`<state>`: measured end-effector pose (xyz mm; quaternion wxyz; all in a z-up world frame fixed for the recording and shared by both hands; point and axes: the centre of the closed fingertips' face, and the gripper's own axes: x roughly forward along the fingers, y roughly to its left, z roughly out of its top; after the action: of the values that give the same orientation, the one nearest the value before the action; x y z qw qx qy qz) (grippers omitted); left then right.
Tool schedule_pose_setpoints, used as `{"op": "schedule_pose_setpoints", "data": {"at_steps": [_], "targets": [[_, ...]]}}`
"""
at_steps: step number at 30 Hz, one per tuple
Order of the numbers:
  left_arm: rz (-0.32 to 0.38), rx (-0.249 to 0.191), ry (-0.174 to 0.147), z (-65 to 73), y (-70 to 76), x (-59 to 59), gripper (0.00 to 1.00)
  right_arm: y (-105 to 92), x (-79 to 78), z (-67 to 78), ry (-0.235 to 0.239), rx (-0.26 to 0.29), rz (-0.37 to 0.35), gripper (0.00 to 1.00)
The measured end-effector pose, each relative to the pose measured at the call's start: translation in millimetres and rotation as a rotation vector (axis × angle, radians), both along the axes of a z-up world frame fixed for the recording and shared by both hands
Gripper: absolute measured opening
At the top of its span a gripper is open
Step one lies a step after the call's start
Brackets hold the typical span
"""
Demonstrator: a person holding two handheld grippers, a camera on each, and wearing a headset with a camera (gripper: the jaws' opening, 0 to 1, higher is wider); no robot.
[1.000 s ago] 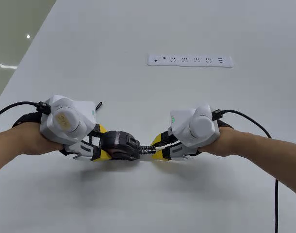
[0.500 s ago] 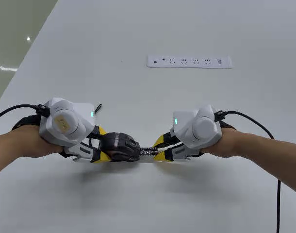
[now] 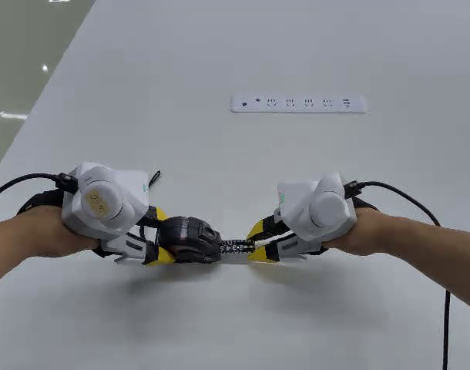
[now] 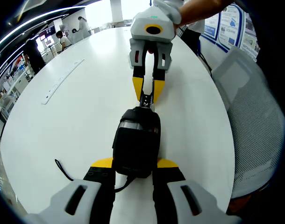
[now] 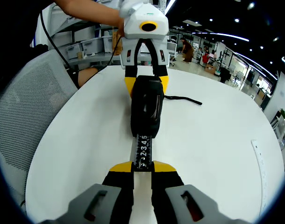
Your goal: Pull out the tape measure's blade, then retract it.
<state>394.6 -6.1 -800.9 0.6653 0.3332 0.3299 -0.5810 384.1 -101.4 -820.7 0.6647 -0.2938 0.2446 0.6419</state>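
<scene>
Tape measure (image 3: 187, 239) clamped in left gripper (image 3: 162, 236) — blade (image 5: 143, 151) pinched by right gripper (image 3: 258, 242).

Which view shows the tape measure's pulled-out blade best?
The right gripper view: the black numbered blade runs from the black tape measure case into the right gripper, digits legible. The head view and left gripper view show it as a short dark sliver.

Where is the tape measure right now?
Head view, lower centre: the tape measure sits in the left claw, its short blade stretch pinched by the right claw.
</scene>
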Motion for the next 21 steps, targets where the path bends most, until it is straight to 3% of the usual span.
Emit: {"op": "schedule_pose_setpoints", "data": {"at_steps": [21], "targets": [[0.001, 0.007, 0.003, 0.0, -1.2, 1.0, 0.25, -12.4, -0.1, 1.0, -0.014, -0.005, 0.005, 0.13]]}}
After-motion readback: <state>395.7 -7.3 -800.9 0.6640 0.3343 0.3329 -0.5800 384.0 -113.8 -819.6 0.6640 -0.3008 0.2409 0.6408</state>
